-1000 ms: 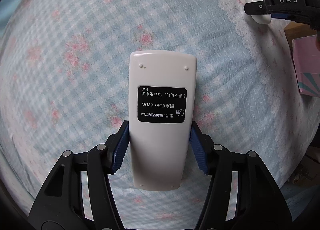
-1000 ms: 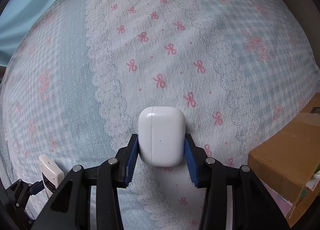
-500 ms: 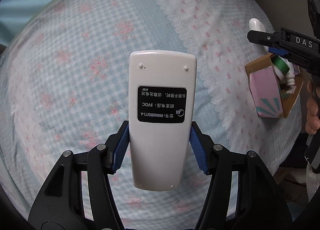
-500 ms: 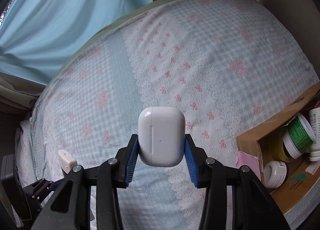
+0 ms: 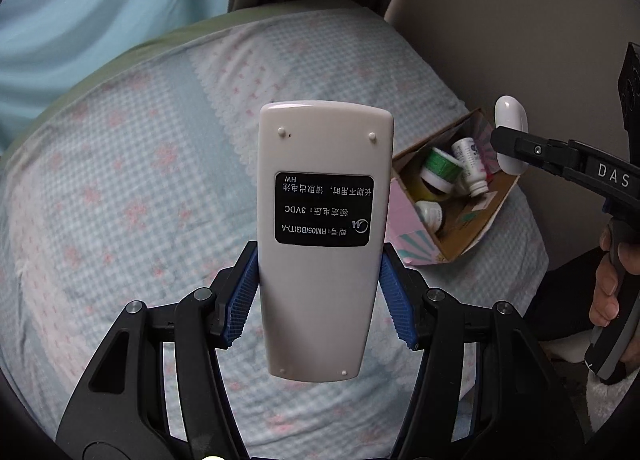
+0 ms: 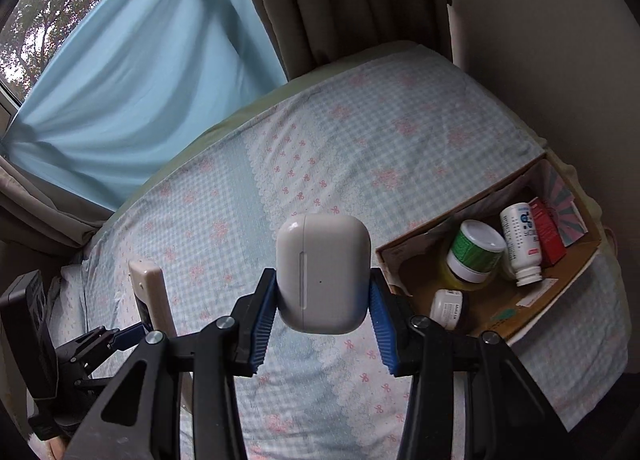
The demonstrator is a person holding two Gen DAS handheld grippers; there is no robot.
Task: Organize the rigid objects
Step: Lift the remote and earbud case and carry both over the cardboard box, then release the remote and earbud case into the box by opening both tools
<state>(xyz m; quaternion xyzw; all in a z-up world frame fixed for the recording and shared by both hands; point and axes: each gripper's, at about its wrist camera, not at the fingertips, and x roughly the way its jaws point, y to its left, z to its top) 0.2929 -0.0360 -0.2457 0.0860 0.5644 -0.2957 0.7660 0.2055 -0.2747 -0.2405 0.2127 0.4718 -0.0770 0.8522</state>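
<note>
Left gripper (image 5: 318, 296) is clamped on a white remote control (image 5: 322, 240), label side up, held above the bed (image 5: 140, 188). Right gripper (image 6: 322, 320) squeezes a white earbud case (image 6: 322, 272), left of the cardboard box (image 6: 520, 312) on the bed's right edge.

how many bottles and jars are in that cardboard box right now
3 in the cardboard box: green-labelled jar, white bottle lying beside it, small white jar at the near end. More may be hidden.
</note>
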